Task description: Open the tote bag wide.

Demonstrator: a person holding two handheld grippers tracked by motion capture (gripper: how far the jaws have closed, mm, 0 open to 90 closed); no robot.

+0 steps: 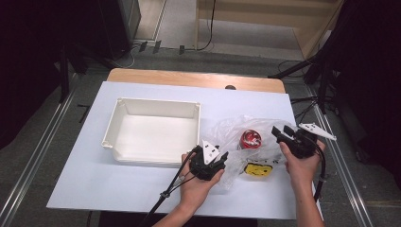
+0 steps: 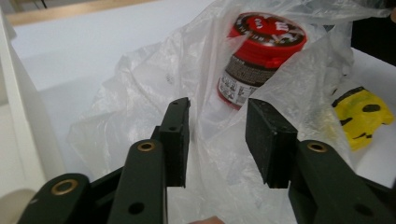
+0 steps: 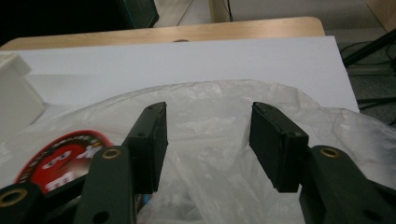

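Where plastic bag (image 1: 231, 130) veils it, red-lidded jar (image 2: 261, 56) half-hidden

You've got bright, even overhead light on the white table sheet (image 1: 142, 189), w/ the room edges falling to near black. Shadows are soft & short under the white bin (image 1: 151, 130). High view's a bit soft, low-res. In the left gripper view the clear plastic bag (image 2: 154, 79) glares pale; near jaws sit slightly out of focus. Right gripper view's dimmer, bkgd blurry.
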